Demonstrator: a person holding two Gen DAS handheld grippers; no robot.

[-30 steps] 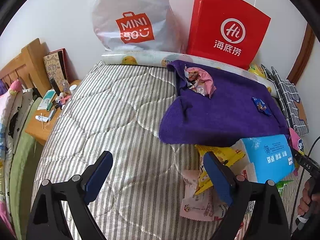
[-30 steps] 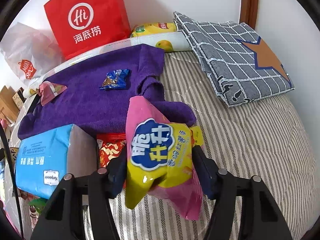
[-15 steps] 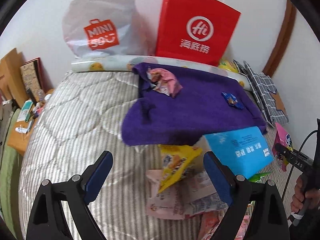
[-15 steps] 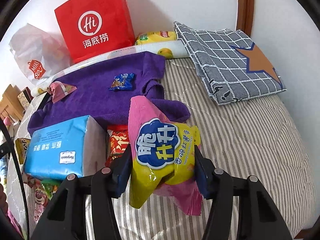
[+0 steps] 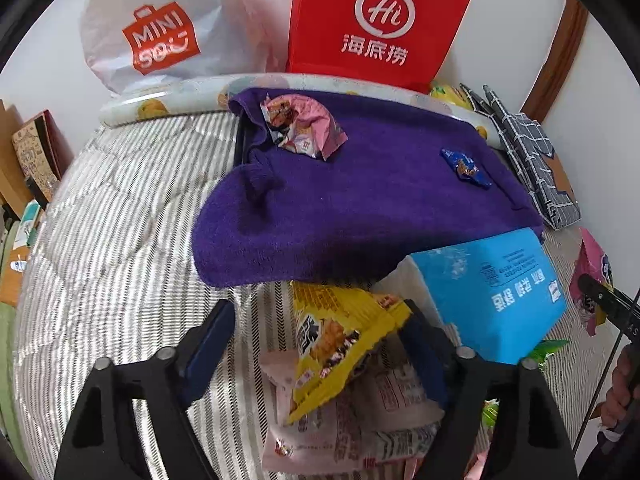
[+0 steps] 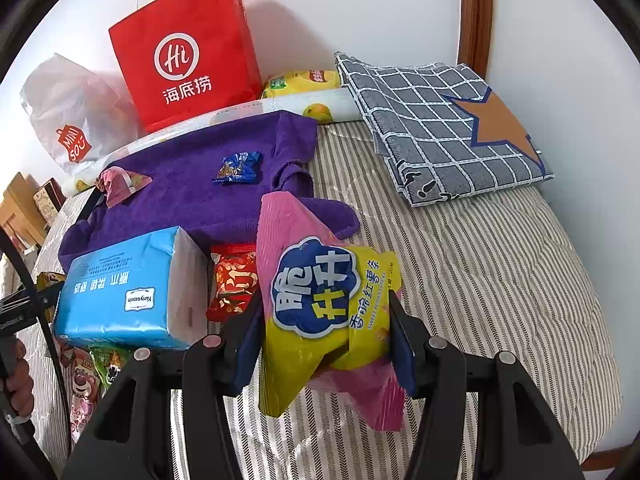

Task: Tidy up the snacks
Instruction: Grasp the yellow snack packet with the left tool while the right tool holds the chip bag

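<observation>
Between the closing left tool (image 5: 316, 344) lies a yellow packet (image 5: 340, 340) (unpinched); right tool (image 6: 326, 344) clamps a pink-yellow bag (image 6: 320, 312).

Striped quilt (image 6: 500, 280) spreads under me. Purple towel (image 5: 360, 208) lies at my twelve o'clock. Red paper bag (image 5: 380, 20) and white plastic bag (image 5: 160, 32) stand against the wall beyond it. Blue tissue pack (image 6: 120, 288) at ten o'clock; grey checked cloth (image 6: 440, 132) folded at one.
</observation>
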